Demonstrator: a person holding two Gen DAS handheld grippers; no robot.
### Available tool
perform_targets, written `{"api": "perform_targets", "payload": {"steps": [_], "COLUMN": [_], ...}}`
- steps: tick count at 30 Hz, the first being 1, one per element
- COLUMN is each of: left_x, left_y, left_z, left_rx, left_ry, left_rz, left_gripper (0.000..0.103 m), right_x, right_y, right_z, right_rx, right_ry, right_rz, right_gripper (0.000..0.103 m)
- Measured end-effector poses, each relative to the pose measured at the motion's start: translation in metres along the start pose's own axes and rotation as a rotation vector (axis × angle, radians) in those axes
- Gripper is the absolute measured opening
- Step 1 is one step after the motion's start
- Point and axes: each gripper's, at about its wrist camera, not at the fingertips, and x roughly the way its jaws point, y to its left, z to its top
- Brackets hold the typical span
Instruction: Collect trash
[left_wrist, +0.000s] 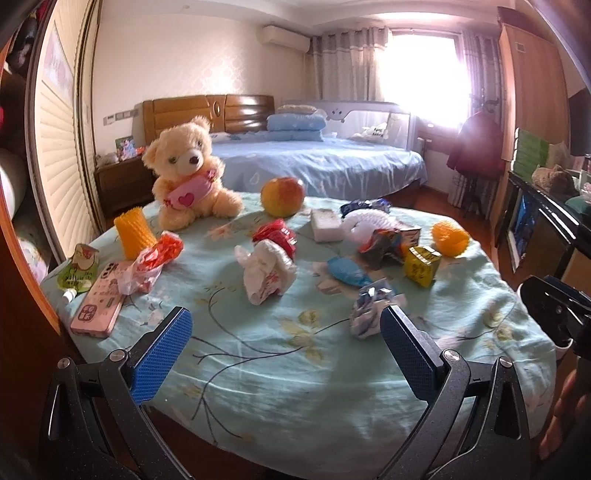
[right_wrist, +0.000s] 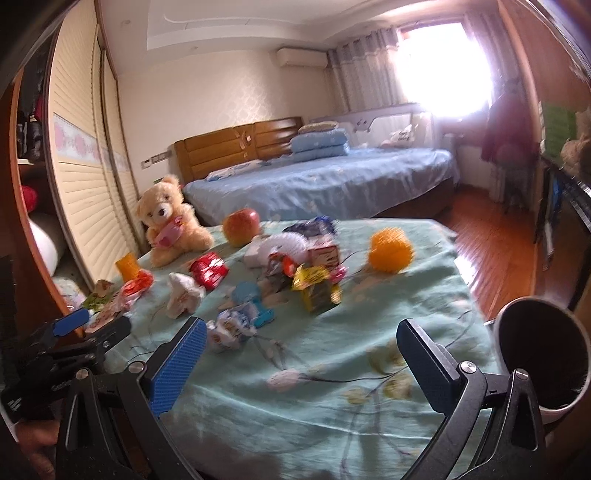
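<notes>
Both tongs empty, jaws spread wide: left tongs, right tongs, hovering over the near edge of the worktop. Nearest trash: crumpled blue-white wrapper, just beyond the left tongs' right finger.

Judgement: centre the jaws over it, come down, close gently; thin foil may slip.

Bin at near right: dark inside, contents not discernible.

In the right wrist view the wrappers at mid-frame are smeared by motion blur and their print cannot be read. The bin at the lower right is partly covered by a gripper finger, and the window at the upper right is washed out by glare.
</notes>
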Motion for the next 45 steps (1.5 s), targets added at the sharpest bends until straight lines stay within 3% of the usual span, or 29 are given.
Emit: {"api": "perform_targets", "payload": {"steps": [12, 20, 30, 35, 36, 37, 38, 39, 40, 45], "left_x": [0.050, 0.094, 0.148, 0.165, 0.165, 0.166, 0.166, 0.166, 0.166, 0.152], "left_y": [0.040, 0.059, 0.057, 0.048, 0.046, 0.043, 0.042, 0.040, 0.038, 0.037], "left_z": [-0.009, 0.000, 0.016, 0.019, 0.020, 0.020, 0.020, 0.020, 0.019, 0.015], "left_rx": [-0.010, -0.012, 0.006, 0.013, 0.018, 0.025, 0.033, 0.038, 0.039, 0.029], "left_ry": [0.114, 0.199, 0.281, 0.312, 0.310, 0.310, 0.307, 0.307, 0.317, 0.307], "left_rz": [0.041, 0.026, -0.044, -0.084, -0.095, -0.108, -0.110, -0.117, -0.131, -0.154], "left_gripper": [0.103, 0.097, 0.088, 0.065, 0.053, 0.041, 0.035, 0.021, 0.016, 0.014], "right_x": [0.053, 0.099, 0.136, 0.145, 0.145, 0.145, 0.145, 0.144, 0.142, 0.129], "right_y": [0.029, 0.050, 0.052, 0.049, 0.047, 0.046, 0.046, 0.046, 0.045, 0.038], "right_z": [-0.010, -0.016, -0.016, -0.018, -0.018, -0.018, -0.018, -0.017, -0.017, -0.017], "right_rx": [0.000, -0.010, 0.013, 0.045, 0.056, 0.060, 0.059, 0.056, 0.057, 0.078], "right_ry": [0.148, 0.250, 0.330, 0.361, 0.364, 0.368, 0.371, 0.372, 0.372, 0.357], "right_rz": [0.113, 0.163, 0.171, 0.201, 0.214, 0.222, 0.222, 0.225, 0.230, 0.245], "right_gripper": [0.102, 0.085, 0.073, 0.056, 0.050, 0.037, 0.033, 0.032, 0.029, 0.027]}}
